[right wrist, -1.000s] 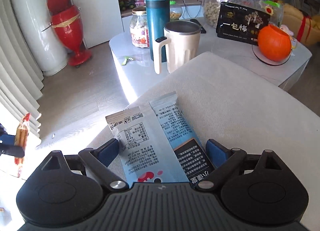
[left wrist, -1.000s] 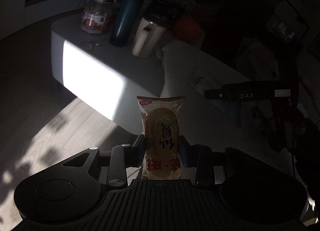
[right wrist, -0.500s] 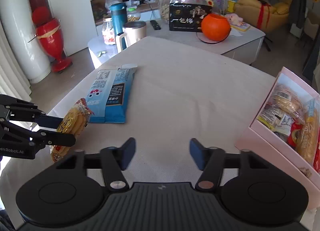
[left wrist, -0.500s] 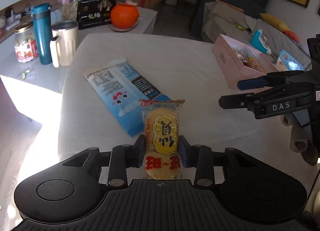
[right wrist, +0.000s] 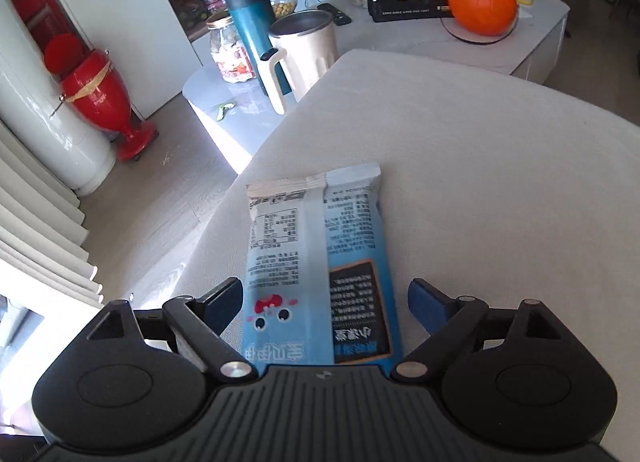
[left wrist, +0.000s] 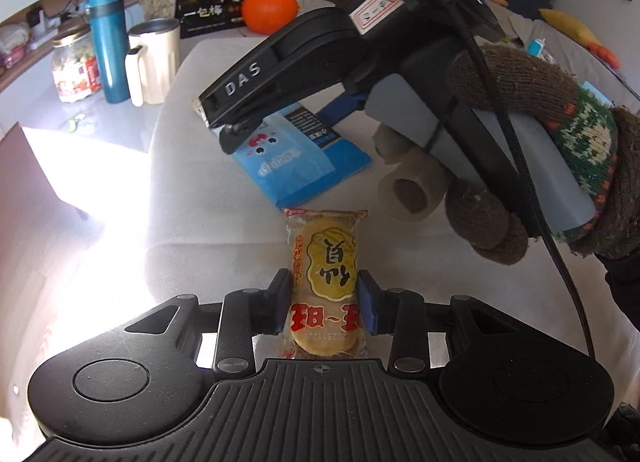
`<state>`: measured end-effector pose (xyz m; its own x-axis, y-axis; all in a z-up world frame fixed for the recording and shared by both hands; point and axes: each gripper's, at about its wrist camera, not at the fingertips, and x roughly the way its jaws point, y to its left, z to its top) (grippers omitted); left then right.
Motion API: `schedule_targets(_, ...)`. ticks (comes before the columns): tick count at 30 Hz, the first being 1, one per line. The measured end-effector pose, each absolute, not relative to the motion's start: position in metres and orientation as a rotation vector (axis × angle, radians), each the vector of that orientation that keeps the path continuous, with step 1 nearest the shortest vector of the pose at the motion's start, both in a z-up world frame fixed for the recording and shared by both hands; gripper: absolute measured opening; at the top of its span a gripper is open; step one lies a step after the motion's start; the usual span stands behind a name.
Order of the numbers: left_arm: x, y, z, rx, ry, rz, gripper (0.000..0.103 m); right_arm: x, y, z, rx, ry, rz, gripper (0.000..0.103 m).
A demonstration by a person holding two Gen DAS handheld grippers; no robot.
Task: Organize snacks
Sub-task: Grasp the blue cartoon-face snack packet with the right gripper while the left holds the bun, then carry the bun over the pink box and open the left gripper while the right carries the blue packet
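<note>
Fingers (right wrist: 224, 302) astride blue packet (right wrist: 316, 262)

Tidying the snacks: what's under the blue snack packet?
The blue snack packet lies flat on the pale cloth-covered table. Whatever might sit beneath it is hidden by the packet.
</note>
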<state>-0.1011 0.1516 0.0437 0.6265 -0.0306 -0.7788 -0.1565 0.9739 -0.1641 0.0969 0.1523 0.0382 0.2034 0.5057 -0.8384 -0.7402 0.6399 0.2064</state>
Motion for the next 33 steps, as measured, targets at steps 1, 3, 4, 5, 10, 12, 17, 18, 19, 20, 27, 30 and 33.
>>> schedule_targets(1, -0.101, 0.151, 0.043, -0.226, 0.891, 0.074, 0.041, 0.092, 0.159, 0.037, -0.306, 1.043, 0.894, 0.092)
schedule_targets(3, -0.102, 0.149, 0.043, -0.222, 0.888, 0.078, 0.041, 0.079, 0.17, 0.034, -0.441, 0.997, 0.886, 0.092)
schedule_targets(4, -0.102, 0.147, 0.043, -0.222, 0.886, 0.079, 0.041, 0.072, 0.171, 0.033, -0.492, 0.962, 0.881, 0.091)
schedule_targets(5, -0.103, 0.147, 0.043, -0.222, 0.885, 0.077, 0.041, 0.068, 0.168, 0.033, -0.496, 0.94, 0.89, 0.088)
schedule_targets(10, -0.104, 0.141, 0.044, -0.241, 0.878, 0.031, 0.04, 0.068, 0.123, 0.042, -0.509, 0.935, 0.866, 0.081)
schedule_targets(12, -0.105, 0.136, 0.045, -0.266, 0.872, -0.016, 0.039, 0.069, 0.093, 0.045, -0.518, 0.94, 0.84, 0.078)
schedule_targets(17, -0.097, 0.102, 0.045, -0.248, 0.87, -0.114, 0.039, 0.048, -0.006, 0.064, -0.495, 0.961, 0.827, 0.079)
schedule_targets(18, -0.093, 0.096, 0.047, -0.248, 0.868, -0.137, 0.039, 0.042, -0.026, 0.068, -0.493, 0.961, 0.817, 0.079)
schedule_targets(19, -0.087, 0.086, 0.05, -0.249, 0.862, -0.17, 0.039, 0.037, -0.047, 0.072, -0.491, 0.959, 0.795, 0.079)
schedule_targets(20, -0.083, 0.078, 0.054, -0.246, 0.852, -0.196, 0.039, 0.033, -0.064, 0.075, -0.488, 0.958, 0.774, 0.079)
schedule_targets(27, -0.026, 0.027, 0.12, -0.226, 0.65, -0.306, 0.039, 0.007, -0.155, 0.079, -0.475, 0.963, 0.617, 0.079)
schedule_targets(30, 0.031, 0.018, 0.143, -0.313, 0.55, -0.332, 0.042, 0.002, -0.172, 0.081, -0.458, 0.941, 0.596, 0.079)
schedule_targets(33, 0.088, 0.007, 0.147, -0.351, 0.523, -0.334, 0.043, 0.004, -0.172, 0.083, -0.437, 0.929, 0.585, 0.079)
